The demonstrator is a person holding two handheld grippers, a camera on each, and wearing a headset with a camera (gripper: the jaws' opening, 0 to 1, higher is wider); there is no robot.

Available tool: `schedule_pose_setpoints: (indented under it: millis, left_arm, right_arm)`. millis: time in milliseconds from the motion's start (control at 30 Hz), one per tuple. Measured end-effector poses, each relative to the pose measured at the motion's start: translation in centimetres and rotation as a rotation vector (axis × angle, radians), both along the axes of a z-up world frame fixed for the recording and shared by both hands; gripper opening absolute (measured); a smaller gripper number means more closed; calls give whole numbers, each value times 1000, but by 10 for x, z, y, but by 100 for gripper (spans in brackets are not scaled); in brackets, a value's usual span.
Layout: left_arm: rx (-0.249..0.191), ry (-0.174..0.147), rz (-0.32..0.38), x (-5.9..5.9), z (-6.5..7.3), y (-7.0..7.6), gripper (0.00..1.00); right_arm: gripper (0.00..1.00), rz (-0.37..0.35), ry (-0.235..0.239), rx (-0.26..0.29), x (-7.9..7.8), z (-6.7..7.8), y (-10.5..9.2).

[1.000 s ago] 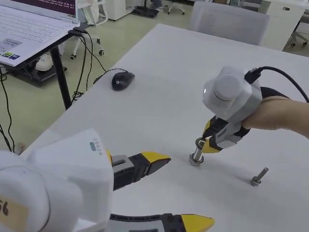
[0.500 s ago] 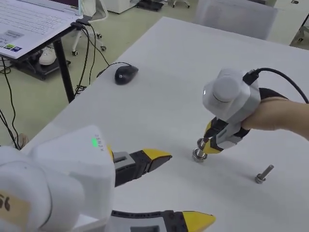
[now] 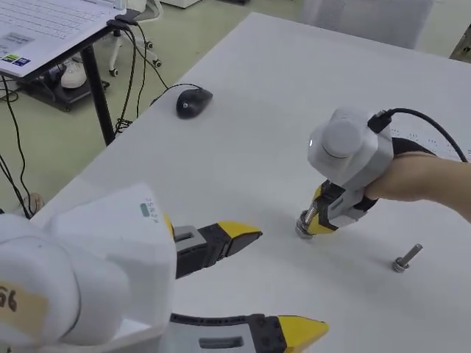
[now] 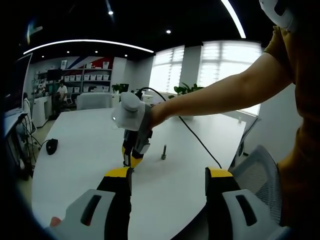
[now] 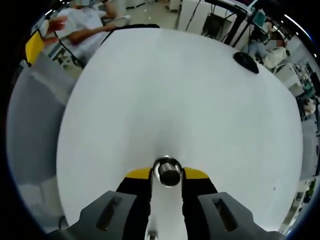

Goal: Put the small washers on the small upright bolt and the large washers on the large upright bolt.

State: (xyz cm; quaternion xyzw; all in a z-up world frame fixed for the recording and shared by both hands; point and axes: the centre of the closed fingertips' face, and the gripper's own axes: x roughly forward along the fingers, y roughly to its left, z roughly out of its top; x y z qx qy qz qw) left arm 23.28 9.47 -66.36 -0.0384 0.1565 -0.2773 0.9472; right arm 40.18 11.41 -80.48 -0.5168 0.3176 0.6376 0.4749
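I am looking down at the white counter [image 3: 243, 88], where my right tongs [image 3: 318, 223] are pointing down at the large upright bolt [image 3: 302, 223]. In the right gripper view the bolt's head is sitting right between the two yellow tips, which are hugging it closely on both sides. I cannot tell whether they are actually pinching it or a washer. The small bolt [image 3: 402, 258] is standing well apart from those tongs, further to the right on the counter. In the left gripper view it is showing upright just beyond the right tongs.

My left tongs [image 3: 285, 283] are hanging wide open and empty near the counter's close edge, pointing toward the large bolt but well short of it. A computer mouse [image 3: 194, 102] is lying near the far left edge of the counter.
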Motion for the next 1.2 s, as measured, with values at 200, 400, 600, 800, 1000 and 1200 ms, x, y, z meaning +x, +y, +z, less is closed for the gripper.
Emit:
schedule_pose_setpoints:
  millis: [200,400,600,800,1000,1200]
  left_arm:
    - [-4,3,-5,3,-1,-1,59]
    - [-4,2,-11,5,-1,-1,59]
    - [-1,6,-13,7,-3,-1,59]
    - [4,8,-18,7,-3,-1,59]
    - [6,5,-30,8,-3,-2,59]
    - [10,-4,-45,9,-4,-1,59]
  right_arm:
    - [22,2,0,-5,-1,-6,1]
    - [23,17,0,-4,-3,-7,0]
    - [25,45,-3,8,-5,-8,-2]
    - [28,18,1,37,-7,2,-8]
    - [28,-21,-4,82,-5,15,-18]
    - [28,-96,-34,153,-7,28,-34]
